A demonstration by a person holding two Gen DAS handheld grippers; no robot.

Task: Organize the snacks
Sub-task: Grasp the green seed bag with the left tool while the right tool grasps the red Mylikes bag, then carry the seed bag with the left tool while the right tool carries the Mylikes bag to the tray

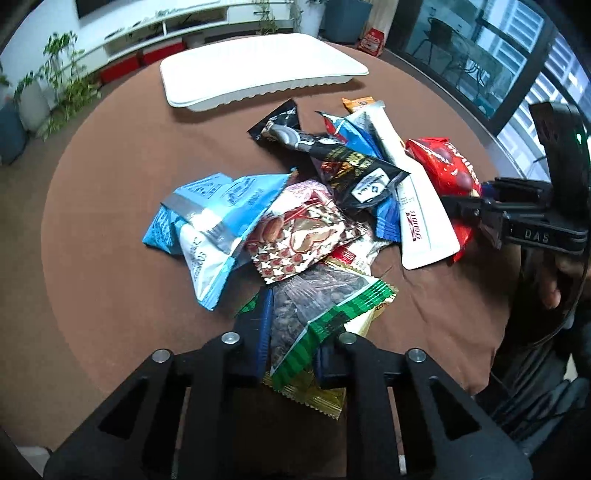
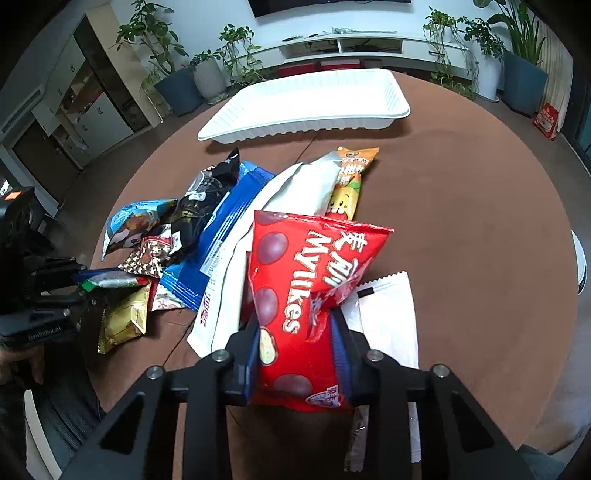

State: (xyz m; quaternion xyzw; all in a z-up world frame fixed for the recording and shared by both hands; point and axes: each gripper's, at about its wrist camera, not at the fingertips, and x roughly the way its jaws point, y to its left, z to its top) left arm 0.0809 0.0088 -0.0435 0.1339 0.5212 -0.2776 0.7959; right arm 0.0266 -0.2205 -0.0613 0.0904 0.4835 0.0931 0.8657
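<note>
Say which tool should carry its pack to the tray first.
Right, probably. The right tool grips the red pack atop the pile; the left tool's green pack lies farther from the tray.

Round table [image 2: 480, 206] with brown top, standing on a brown floor [image 1: 22, 177]. White wall [image 2: 207, 14] behind, dark screen [image 2: 325, 5] mounted on it. Long low white shelf unit [image 2: 354, 46] along the wall, red boxes [image 2: 317, 68] beneath. Potted plants [image 2: 162, 55] in blue and white pots at both ends. Cabinet with glass doors [image 2: 85, 92] at one side. Large dark-framed windows [image 1: 491, 59] at the other, daylight outside. Red bag [image 2: 546, 120] on the floor
</note>
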